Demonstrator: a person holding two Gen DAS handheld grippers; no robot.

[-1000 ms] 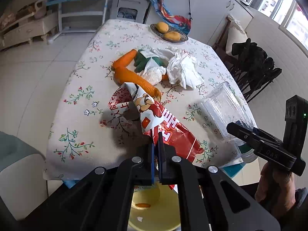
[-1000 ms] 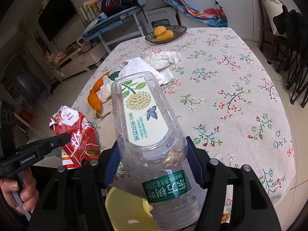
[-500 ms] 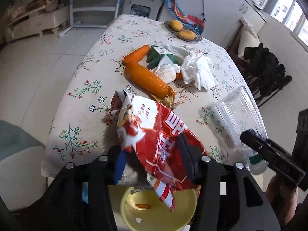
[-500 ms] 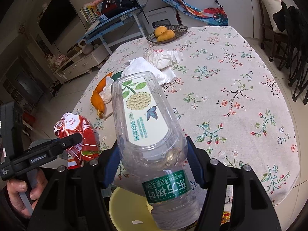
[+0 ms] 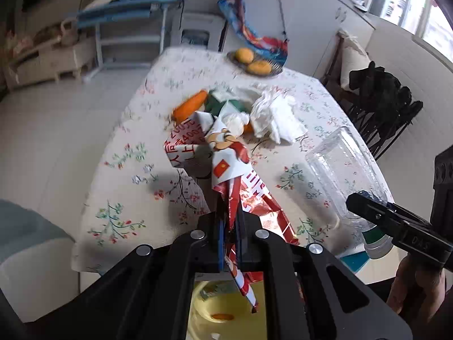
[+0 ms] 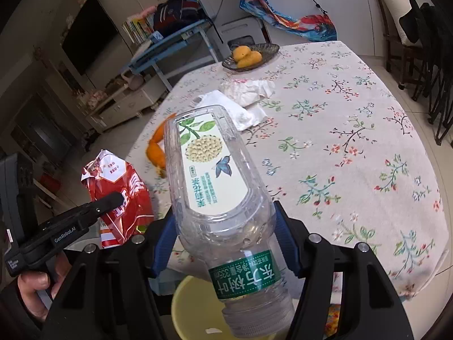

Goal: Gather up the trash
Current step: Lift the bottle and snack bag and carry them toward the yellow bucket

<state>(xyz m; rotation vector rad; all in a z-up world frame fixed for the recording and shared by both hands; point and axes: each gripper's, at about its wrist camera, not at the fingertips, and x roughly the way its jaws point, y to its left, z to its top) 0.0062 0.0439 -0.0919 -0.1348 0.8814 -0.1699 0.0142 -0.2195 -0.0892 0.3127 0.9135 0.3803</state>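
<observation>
At the left, the left hand-held gripper (image 5: 230,226) has its jaws pinched together on the lower part of a red snack wrapper (image 5: 223,170), which sticks up over the near edge of the bench (image 5: 119,175), its tail dangling above the yellow bin (image 5: 223,306) below. The wrapper looks like thin crinkled foil: nearly weightless, limp, apt to slip or tear if pulled, so a flat pinch across a folded section, as here, seems the sound hold. Beyond it on the floral cloth lie orange carrots (image 5: 190,104), a green packet (image 5: 218,103) and crumpled white tissues (image 5: 276,119), soft and loose, likely best pinched at a bunched fold; none of these blocks the drop into the bin. Farther back a dish of fruit (image 5: 254,63) stands well apart and is probably not trash. To the right, the right hand-held gripper (image 6: 223,238) is clamped on an empty clear plastic bottle (image 6: 215,175), held near its shoulder with the capped neck pointing down over the bin's rim (image 6: 192,297). The bottle is light, smooth and crushable; a firm squeeze may dent it. The two grippers are close together over one bin, so crowding is the main risk.
</observation>
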